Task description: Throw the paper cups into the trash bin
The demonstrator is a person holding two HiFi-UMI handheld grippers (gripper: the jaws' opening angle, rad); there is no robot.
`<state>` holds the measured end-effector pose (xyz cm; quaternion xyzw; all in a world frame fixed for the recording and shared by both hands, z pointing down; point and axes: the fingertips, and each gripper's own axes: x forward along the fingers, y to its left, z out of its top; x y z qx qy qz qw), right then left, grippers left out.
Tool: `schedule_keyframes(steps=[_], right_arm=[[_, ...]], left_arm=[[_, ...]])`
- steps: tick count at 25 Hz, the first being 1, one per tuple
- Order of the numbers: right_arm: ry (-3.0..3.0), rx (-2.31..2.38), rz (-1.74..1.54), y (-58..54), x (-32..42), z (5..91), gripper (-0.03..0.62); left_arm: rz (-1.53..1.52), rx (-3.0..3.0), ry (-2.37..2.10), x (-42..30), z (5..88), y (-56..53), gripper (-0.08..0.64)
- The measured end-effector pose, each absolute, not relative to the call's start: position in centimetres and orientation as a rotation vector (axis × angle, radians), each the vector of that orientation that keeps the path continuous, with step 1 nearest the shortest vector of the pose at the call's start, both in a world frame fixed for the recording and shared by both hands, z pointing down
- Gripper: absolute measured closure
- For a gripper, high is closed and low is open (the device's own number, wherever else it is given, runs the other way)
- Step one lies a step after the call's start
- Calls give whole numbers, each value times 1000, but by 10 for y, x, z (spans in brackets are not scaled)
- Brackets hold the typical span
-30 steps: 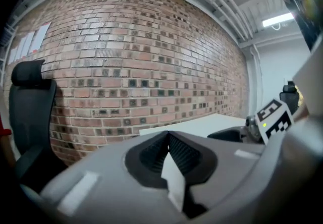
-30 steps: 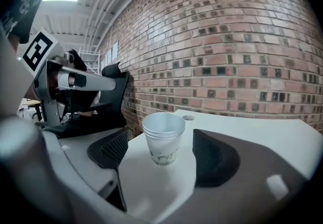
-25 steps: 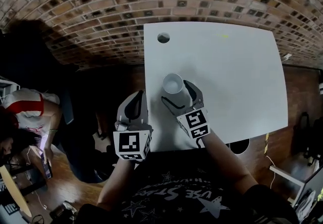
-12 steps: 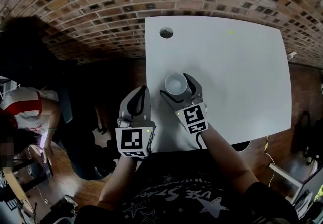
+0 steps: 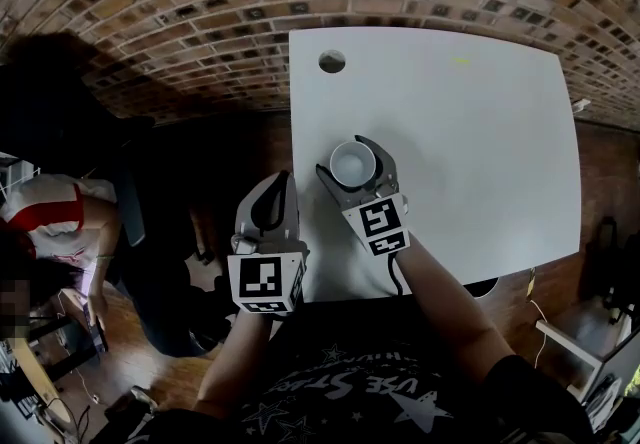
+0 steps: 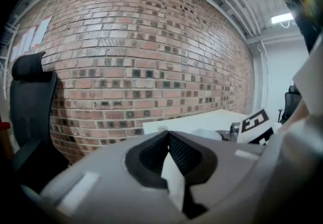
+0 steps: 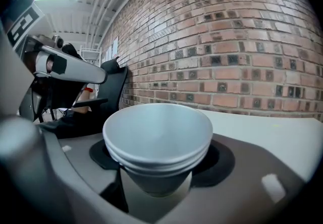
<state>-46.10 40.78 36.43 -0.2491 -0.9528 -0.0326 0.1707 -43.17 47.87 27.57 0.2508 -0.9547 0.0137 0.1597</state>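
Note:
A stack of white paper cups (image 5: 352, 164) stands upright on the white table (image 5: 470, 132), near its left edge. My right gripper (image 5: 354, 168) reaches in from below and its jaws have just been closing; the cups sit deep between its fingers (image 5: 385, 160), which lie against both sides. In the right gripper view the cups (image 7: 157, 140) fill the space between the dark pads (image 7: 222, 160). My left gripper (image 5: 272, 200) hangs off the table's left edge, over the dark floor. Its jaws meet with nothing between them, as the left gripper view (image 6: 169, 140) shows.
A round cable hole (image 5: 332, 61) is in the table's far left corner. A brick wall (image 5: 200, 22) runs behind the table. A black office chair (image 6: 30, 107) and a seated person (image 5: 60, 232) are to the left. No trash bin shows in any view.
My right gripper has slid forward around the cups, which now sit deeper between its fingers, and the fingers have drawn in against them. The left gripper has stayed in place.

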Motion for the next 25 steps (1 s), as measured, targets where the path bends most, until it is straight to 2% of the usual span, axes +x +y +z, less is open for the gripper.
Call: schedule_keyframes(steps=[10, 25], right_arm=[[-2728, -672, -135, 408, -460, 358, 242], [-2920, -657, -22, 391, -421, 259, 244]], left_arm=[[40, 739, -2749, -432, 267, 486, 555], [21, 830, -2830, -419, 228, 496, 555]])
